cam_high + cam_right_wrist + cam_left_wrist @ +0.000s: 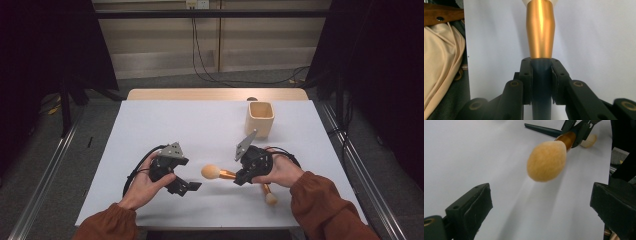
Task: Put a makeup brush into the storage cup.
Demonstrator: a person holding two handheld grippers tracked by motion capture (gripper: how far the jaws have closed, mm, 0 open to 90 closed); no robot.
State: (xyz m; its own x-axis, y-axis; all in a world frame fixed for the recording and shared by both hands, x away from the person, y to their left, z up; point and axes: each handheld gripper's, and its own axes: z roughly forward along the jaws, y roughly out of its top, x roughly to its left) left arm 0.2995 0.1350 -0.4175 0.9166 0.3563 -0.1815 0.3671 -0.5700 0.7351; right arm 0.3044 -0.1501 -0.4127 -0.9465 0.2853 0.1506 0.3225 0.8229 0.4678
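A makeup brush with a fluffy tan head [210, 172] and a gold ferrule [540, 30] hangs just above the white table [165, 120], pointing left. My right gripper [239, 177] is shut on its dark handle; in the right gripper view the pads [557, 75] clamp the handle from both sides. My left gripper [190, 181] sits just left of the brush head, apart from it. In the left gripper view its jaws stand wide open [540, 195] with the brush head [546, 161] ahead of them, untouched.
A second brush [269, 195] lies on the table under the right hand. A square beige cup [260, 118] stands at the back right. Dark curtains flank the table, and cables run along the floor behind it.
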